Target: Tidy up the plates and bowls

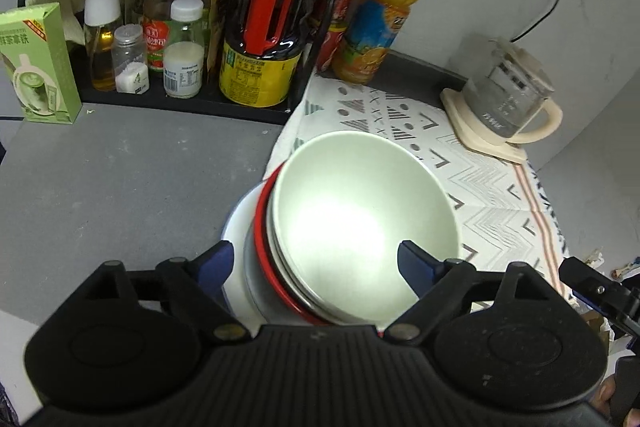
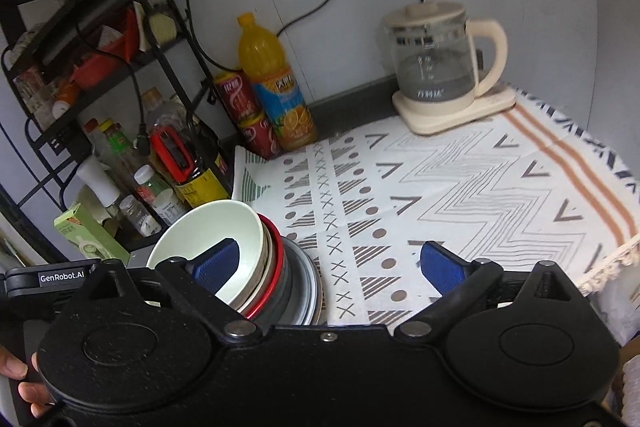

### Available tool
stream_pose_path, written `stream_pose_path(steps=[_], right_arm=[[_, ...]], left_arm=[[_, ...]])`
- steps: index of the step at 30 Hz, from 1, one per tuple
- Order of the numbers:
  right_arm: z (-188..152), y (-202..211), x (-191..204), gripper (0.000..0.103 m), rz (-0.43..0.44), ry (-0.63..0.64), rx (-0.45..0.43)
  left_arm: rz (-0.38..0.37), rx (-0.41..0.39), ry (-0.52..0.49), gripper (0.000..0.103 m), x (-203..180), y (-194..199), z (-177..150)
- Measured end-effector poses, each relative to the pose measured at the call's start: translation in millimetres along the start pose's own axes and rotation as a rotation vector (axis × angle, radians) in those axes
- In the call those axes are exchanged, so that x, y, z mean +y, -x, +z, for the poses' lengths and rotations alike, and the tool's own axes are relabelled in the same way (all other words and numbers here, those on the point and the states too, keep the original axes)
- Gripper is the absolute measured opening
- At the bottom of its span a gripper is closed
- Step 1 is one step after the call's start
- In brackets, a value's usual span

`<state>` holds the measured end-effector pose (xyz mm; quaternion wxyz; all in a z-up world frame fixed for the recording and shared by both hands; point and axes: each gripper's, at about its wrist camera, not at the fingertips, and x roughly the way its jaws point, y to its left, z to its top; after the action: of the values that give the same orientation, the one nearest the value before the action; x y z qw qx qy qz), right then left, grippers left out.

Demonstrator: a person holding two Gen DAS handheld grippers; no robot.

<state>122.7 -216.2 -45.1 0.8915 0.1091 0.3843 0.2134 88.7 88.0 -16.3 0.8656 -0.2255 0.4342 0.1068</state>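
Note:
A stack of bowls and plates stands where the grey counter meets the patterned mat. A pale green bowl (image 1: 360, 219) tops it, over a red-rimmed bowl (image 1: 262, 223) and a white plate (image 1: 236, 223). My left gripper (image 1: 316, 267) is open, its blue pads either side of the stack's near edge, the right pad over the green bowl's rim. In the right wrist view the stack (image 2: 256, 259) tilts at lower left. My right gripper (image 2: 328, 267) is open, its left pad in front of the green bowl (image 2: 208, 239), the right pad over the mat.
A black rack (image 1: 180, 99) with bottles and jars stands at the back left, a green carton (image 1: 38, 63) beside it. An orange juice bottle (image 2: 276, 83) and red cans (image 2: 248, 115) stand by the wall. A glass kettle (image 2: 440, 63) sits on the patterned mat (image 2: 480, 187).

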Motion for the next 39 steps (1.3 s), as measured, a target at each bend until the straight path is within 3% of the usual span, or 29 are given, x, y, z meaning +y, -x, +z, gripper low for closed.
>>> stream_pose_path(steps=[8,11,20,39], right_arm=[[-14,37,1,0.098,-0.008,-0.009,-0.087],[-20,48,-1,0.098,0.005,-0.044,-0.098],[-41,86,6,0.098,-0.020,-0.016,-0.210],[-81,127,28,0.098,-0.077,0.052,-0.128]], left_arm=[[-0.045,-0.021,-0.046,0.095,-13,27,-19],[-0.059,-0.051,-0.068,0.103,-18,39,-25],[-0.067,-0.087,-0.109,0.103,-22,67,-46],[-0.027,-0.135,-0.218,0.103,-20,122,-95]])
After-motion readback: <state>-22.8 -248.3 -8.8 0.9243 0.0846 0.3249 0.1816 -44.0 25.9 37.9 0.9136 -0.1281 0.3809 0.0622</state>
